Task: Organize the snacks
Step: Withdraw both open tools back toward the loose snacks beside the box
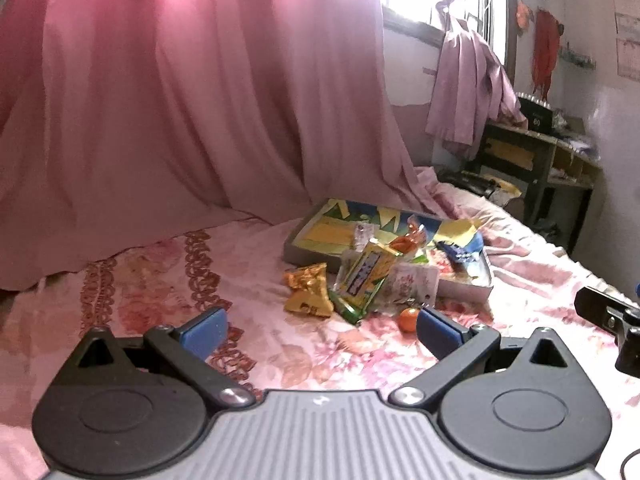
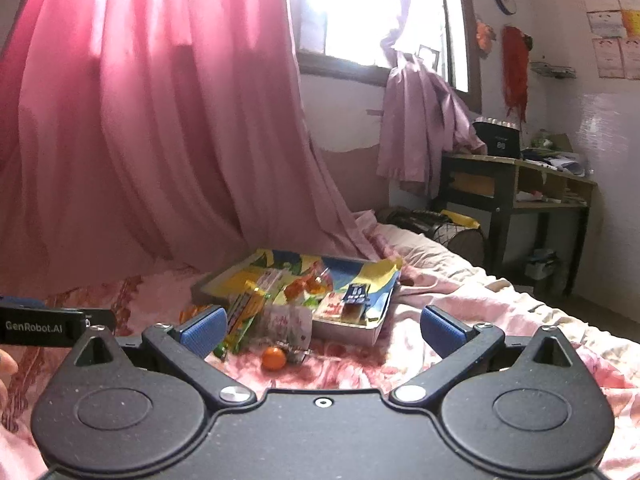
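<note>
Snacks lie in a heap on the bed [image 1: 248,352], spilling over the near rim of a shallow tray [image 1: 464,286] with a yellow and blue lining. My left hand-held gripper [image 1: 320,330] hovers just above the floral bedspread with its 2 blue pads spread wide, holding nothing. My right hand-held gripper [image 2: 322,330] is spread just as wide and also empty. Nearest the left pads sits a small orange ball [image 1: 409,317], just beside the right pad in that view. Just beyond it a yellow wafer pack [image 1: 366,274] leans tilted against the tray, with a gold crinkled packet [image 1: 308,290] to its left and a clear floral-printed bag [image 1: 412,284] to its right. Farther back, a pink curtain [image 1: 180,100] drapes onto the bed, and a cluttered desk [image 2: 516,176] stands at the far right.
</note>
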A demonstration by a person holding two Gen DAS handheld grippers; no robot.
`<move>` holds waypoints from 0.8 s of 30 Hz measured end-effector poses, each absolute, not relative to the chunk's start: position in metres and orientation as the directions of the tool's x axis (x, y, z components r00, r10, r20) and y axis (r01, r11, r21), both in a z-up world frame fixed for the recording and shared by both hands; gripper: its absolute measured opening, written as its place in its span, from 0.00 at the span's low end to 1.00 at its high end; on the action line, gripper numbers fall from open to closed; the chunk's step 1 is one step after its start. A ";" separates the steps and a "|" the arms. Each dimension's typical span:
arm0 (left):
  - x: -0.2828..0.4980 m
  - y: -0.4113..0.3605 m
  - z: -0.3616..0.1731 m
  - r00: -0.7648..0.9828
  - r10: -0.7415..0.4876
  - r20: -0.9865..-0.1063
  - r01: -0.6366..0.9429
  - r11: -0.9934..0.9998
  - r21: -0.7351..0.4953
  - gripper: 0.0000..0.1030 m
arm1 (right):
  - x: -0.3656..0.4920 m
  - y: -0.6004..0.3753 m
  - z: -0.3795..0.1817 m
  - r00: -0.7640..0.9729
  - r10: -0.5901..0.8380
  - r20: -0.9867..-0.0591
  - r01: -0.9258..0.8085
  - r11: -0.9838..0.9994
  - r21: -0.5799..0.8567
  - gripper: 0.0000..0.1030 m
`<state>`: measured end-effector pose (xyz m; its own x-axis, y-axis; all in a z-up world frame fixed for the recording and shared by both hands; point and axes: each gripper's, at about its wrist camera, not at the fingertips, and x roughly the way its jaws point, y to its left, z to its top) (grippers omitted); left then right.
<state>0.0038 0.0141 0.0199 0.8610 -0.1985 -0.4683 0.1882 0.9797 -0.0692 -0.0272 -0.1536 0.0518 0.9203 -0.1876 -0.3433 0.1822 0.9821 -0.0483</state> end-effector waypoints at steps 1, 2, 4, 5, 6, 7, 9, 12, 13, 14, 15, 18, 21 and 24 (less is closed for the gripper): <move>0.002 0.014 0.019 0.860 -0.193 -0.473 0.188 0.981 -0.059 1.00 | -0.027 -0.152 0.051 0.918 -0.185 -0.350 0.178 0.983 -0.053 0.99; 0.001 0.014 0.019 0.859 -0.187 -0.477 0.186 0.981 -0.050 1.00 | -0.027 -0.150 0.050 0.916 -0.183 -0.358 0.174 0.983 -0.057 0.99; -0.002 0.014 0.018 0.857 -0.166 -0.487 0.174 0.984 -0.031 1.00 | -0.025 -0.148 0.048 0.911 -0.175 -0.375 0.164 0.985 -0.061 0.99; -0.003 0.013 0.018 0.856 -0.157 -0.492 0.169 0.985 -0.021 1.00 | -0.024 -0.146 0.047 0.908 -0.171 -0.383 0.159 0.985 -0.063 0.99; -0.004 0.012 0.017 0.855 -0.148 -0.497 0.164 0.986 -0.012 1.00 | -0.023 -0.144 0.046 0.905 -0.169 -0.391 0.156 0.986 -0.066 0.99; -0.004 0.012 0.018 0.855 -0.140 -0.499 0.160 0.987 -0.004 1.00 | -0.022 -0.142 0.045 0.902 -0.167 -0.399 0.153 0.986 -0.068 0.99; -0.004 0.010 0.018 0.856 -0.131 -0.500 0.159 0.987 0.014 1.00 | -0.019 -0.139 0.044 0.899 -0.163 -0.407 0.144 0.987 -0.076 0.99; -0.003 0.008 0.017 0.851 -0.111 -0.513 0.150 0.988 0.035 1.00 | -0.019 -0.134 0.042 0.894 -0.160 -0.418 0.132 0.987 -0.097 0.99; -0.002 0.008 0.017 0.847 -0.107 -0.520 0.147 0.988 0.036 1.00 | -0.018 -0.134 0.042 0.893 -0.160 -0.422 0.130 0.986 -0.100 0.99; -0.001 0.009 0.016 0.844 -0.102 -0.526 0.143 0.989 0.037 1.00 | -0.018 -0.134 0.042 0.891 -0.160 -0.425 0.128 0.987 -0.102 0.99; 0.000 0.009 0.016 0.842 -0.099 -0.530 0.140 0.989 0.037 1.00 | -0.017 -0.133 0.041 0.890 -0.159 -0.428 0.126 0.986 -0.105 0.99; 0.002 0.011 0.014 0.835 -0.092 -0.542 0.131 0.991 0.035 1.00 | -0.015 -0.132 0.038 0.882 -0.159 -0.444 0.119 0.986 -0.117 0.99; 0.007 0.013 0.012 0.822 -0.080 -0.564 0.118 0.993 0.031 1.00 | -0.012 -0.130 0.035 0.872 -0.157 -0.464 0.108 0.985 -0.132 0.99; 0.011 0.015 0.010 0.811 -0.071 -0.581 0.105 0.994 0.025 1.00 | -0.009 -0.126 0.030 0.861 -0.156 -0.484 0.094 0.984 -0.151 0.99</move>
<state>0.0113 0.0150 0.0097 0.8107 -0.0712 -0.5811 0.1055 0.9941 0.0252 -0.0088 -0.1265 0.0305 0.8609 -0.1563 -0.4841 0.0940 0.9841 -0.1505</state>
